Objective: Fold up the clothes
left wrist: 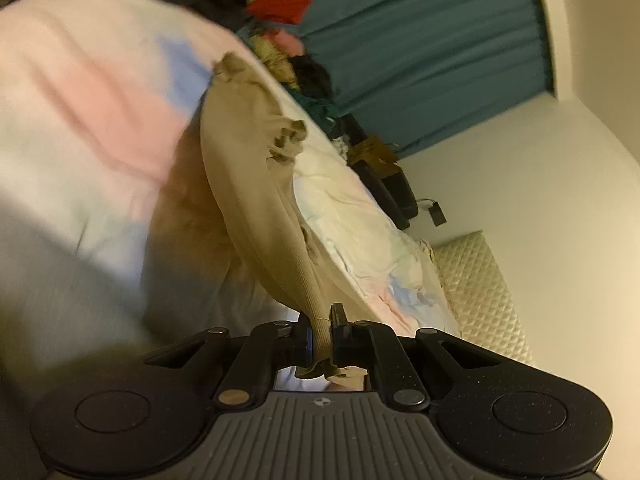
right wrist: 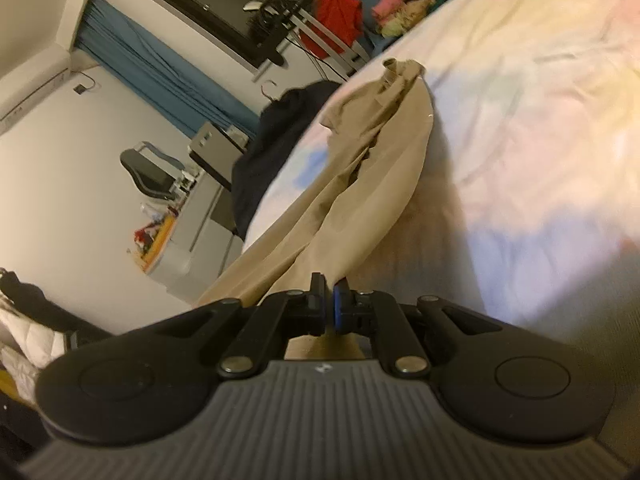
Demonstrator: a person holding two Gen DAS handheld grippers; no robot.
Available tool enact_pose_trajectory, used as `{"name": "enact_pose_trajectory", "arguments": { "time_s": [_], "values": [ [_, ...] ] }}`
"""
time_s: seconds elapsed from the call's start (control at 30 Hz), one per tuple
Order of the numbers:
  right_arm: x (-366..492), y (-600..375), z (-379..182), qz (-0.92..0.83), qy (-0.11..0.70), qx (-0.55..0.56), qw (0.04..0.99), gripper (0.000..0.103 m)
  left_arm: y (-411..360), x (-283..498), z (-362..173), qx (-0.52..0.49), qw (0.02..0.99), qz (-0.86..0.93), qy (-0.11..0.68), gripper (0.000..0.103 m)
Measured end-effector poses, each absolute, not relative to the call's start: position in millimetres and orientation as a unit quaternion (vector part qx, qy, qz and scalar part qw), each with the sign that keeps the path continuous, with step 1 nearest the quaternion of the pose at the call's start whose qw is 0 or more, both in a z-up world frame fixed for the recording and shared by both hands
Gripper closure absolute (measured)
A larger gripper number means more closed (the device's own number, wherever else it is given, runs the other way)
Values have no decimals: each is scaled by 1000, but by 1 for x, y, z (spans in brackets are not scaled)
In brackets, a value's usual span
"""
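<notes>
A beige garment (left wrist: 248,184) stretches from my left gripper (left wrist: 323,334) out over the pastel bedsheet (left wrist: 80,92), lifted off it and hanging taut. The left jaws are shut on its ribbed hem, with a bit of cloth poking out behind them. In the right wrist view the same beige garment (right wrist: 360,184) runs away from my right gripper (right wrist: 329,312), whose jaws are shut on another part of its edge. Its far end (right wrist: 400,72) is bunched and rests on the sheet (right wrist: 540,120). Both views are tilted and blurred.
A heap of coloured clothes (left wrist: 288,40) lies along the bed's far side, before teal curtains (left wrist: 432,48). A quilted headboard (left wrist: 476,280) stands at the bed's end. The right wrist view shows a desk (right wrist: 208,200), a chair (right wrist: 148,172), a dark garment (right wrist: 276,148) and a clothes rack (right wrist: 332,32).
</notes>
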State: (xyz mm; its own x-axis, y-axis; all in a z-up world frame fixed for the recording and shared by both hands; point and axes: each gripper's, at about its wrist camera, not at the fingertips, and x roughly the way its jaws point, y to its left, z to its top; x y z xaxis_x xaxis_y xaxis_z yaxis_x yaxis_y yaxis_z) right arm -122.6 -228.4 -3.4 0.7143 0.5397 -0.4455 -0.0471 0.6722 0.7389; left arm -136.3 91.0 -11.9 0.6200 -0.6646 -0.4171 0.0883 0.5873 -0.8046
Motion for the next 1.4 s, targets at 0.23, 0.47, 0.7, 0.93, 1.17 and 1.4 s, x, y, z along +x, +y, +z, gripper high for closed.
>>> {"name": "enact_pose_trajectory", "arguments": {
  "time_s": [0.23,0.47,0.7,0.93,1.17,1.4],
  "values": [
    [-68,-234,-5,149,313,389,853,96,74,-80,13,-334,847,-217,352,95],
    [48,-234,-6,106,294,410,857,96,56,33,27,-279,883,-177,334,95],
    [161,-230,-42,70,304,389,867,97,36,147,-8,-206,911,-129,332,95],
    [226,-227,-91,49,325,325,887,96,22,216,-73,-155,913,-121,358,94],
    [252,-205,-122,36,363,247,898,96,18,241,-112,-124,909,-119,381,92],
    [235,-202,-100,29,341,234,910,94,10,220,-91,-94,918,-134,360,51]
  ]
}}
